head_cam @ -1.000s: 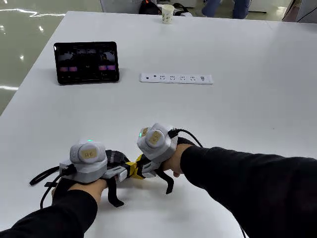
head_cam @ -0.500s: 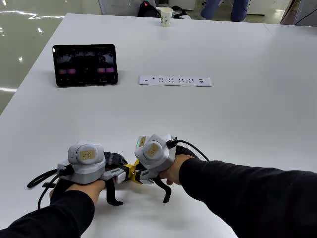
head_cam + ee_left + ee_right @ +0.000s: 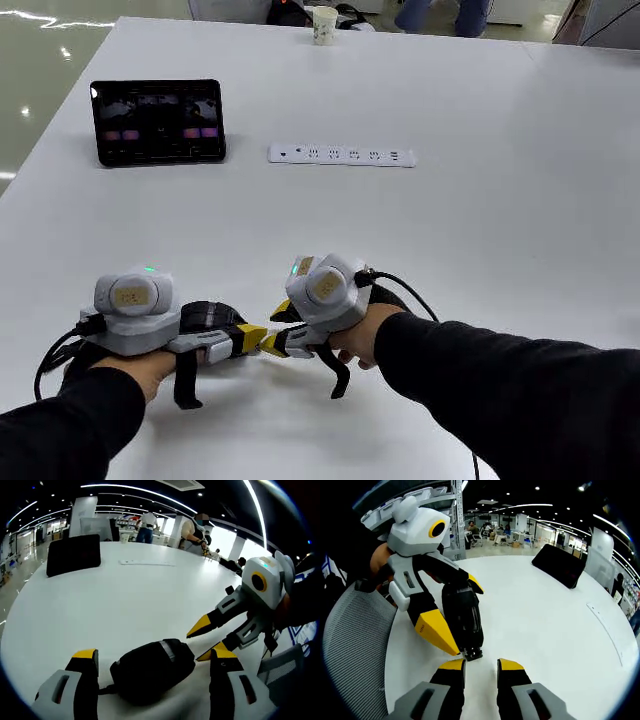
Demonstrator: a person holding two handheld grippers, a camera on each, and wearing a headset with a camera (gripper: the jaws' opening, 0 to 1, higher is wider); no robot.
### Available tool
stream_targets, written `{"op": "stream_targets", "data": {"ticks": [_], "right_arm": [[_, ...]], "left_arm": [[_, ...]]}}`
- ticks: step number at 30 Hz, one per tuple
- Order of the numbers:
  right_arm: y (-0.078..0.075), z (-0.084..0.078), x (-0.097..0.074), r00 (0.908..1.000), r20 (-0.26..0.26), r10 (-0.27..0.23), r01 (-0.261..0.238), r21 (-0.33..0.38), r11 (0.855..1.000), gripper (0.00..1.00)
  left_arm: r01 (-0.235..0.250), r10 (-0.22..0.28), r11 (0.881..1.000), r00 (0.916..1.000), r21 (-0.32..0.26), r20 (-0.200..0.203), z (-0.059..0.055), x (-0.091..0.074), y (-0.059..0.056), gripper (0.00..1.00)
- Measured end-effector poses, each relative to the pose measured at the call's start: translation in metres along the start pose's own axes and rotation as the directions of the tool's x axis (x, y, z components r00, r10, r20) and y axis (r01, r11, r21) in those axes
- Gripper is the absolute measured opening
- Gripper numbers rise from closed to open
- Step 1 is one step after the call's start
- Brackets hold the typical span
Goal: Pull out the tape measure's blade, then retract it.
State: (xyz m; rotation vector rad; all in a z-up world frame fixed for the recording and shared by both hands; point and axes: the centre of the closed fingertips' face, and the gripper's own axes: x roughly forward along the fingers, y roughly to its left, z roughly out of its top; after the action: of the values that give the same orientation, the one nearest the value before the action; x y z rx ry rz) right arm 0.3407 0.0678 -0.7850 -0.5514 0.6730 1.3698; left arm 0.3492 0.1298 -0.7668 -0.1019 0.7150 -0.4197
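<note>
White workbench [image 3: 500, 220] bears the black tape measure [image 3: 150, 672] between the spread jaws of the left gripper [image 3: 154, 654] — the right gripper [image 3: 481, 666], jaws narrowly parted and empty, sits just short of its blade tip [image 3: 472, 654].

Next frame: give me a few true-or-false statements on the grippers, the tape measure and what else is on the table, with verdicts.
1. The tape measure lies between the left gripper's jaws. True.
2. The right gripper is shut on the blade. False: its jaws stand apart, just short of the tape measure's end.
3. A tablet stands on the table beyond the grippers. True.
4. In the head view the power strip lies left of the tablet. False: it lies to the tablet's right.
5. A paper cup stands near the table's far edge. True.
</note>
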Motion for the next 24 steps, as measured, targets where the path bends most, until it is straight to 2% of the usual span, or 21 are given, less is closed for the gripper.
{"op": "stream_targets", "data": {"ticks": [5,7,8,10,13,15,17,18,19,21,22,23,24], "right_arm": [[-0.002,-0.008,-0.015,0.9994,0.022,-0.028,0.027,0.042,0.999,0.25],[-0.001,-0.010,-0.021,0.9987,0.036,-0.035,0.033,0.068,0.997,0.27],[0.000,-0.012,-0.025,0.9984,0.041,-0.038,0.035,0.080,0.996,0.28],[0.000,-0.013,-0.030,0.9974,0.054,-0.047,0.041,0.100,0.994,0.30],[0.002,-0.016,-0.040,0.9958,0.070,-0.060,0.052,0.115,0.992,0.31],[0.003,-0.019,-0.046,0.9952,0.071,-0.068,0.059,0.116,0.991,0.33],[0.004,-0.024,-0.054,0.9943,0.074,-0.077,0.068,0.120,0.990,0.34],[0.004,-0.027,-0.059,0.9931,0.080,-0.085,0.074,0.130,0.989,0.35],[0.004,-0.029,-0.063,0.9923,0.085,-0.090,0.077,0.138,0.987,0.36],[0.005,-0.033,-0.072,0.9898,0.099,-0.103,0.084,0.183,0.980,0.36],[0.007,-0.033,-0.076,0.9881,0.114,-0.103,0.075,0.228,0.971,0.37],[0.009,-0.033,-0.082,0.9856,0.133,-0.105,0.069,0.251,0.966,0.38],[0.009,-0.036,-0.085,0.9861,0.128,-0.107,0.074,0.235,0.969,0.39]], "left_arm": [[0.036,-0.036,0.998,0.9993,0.053,-0.008,-0.001,-0.006,-0.003,0.99],[0.061,-0.061,0.995,0.9982,0.077,-0.002,0.002,-0.009,-0.007,0.99],[0.093,-0.094,0.993,0.9955,0.074,0.012,0.005,-0.012,-0.013,0.99],[0.110,-0.111,0.991,0.9938,0.076,0.012,0.006,-0.016,-0.015,0.99],[0.133,-0.136,0.983,0.9905,0.129,0.018,0.008,-0.024,-0.017,0.99],[0.168,-0.164,0.978,0.9857,0.125,-0.038,-0.001,-0.028,-0.020,0.99],[0.167,-0.161,0.974,0.9854,0.155,-0.056,-0.006,-0.032,-0.017,0.99],[0.162,-0.151,0.967,0.9862,0.199,-0.068,-0.008,-0.035,-0.014,0.99],[0.170,-0.157,0.962,0.9846,0.212,-0.076,-0.009,-0.038,-0.015,0.99],[0.194,-0.176,0.941,0.9806,0.279,-0.085,-0.010,-0.044,-0.018,0.99],[0.189,-0.170,0.937,0.9814,0.294,-0.089,-0.011,-0.046,-0.017,0.99],[0.186,-0.166,0.940,0.9818,0.286,-0.092,-0.011,-0.050,-0.016,0.99],[0.190,-0.170,0.940,0.9809,0.284,-0.095,-0.011,-0.052,-0.016,0.99]]}}
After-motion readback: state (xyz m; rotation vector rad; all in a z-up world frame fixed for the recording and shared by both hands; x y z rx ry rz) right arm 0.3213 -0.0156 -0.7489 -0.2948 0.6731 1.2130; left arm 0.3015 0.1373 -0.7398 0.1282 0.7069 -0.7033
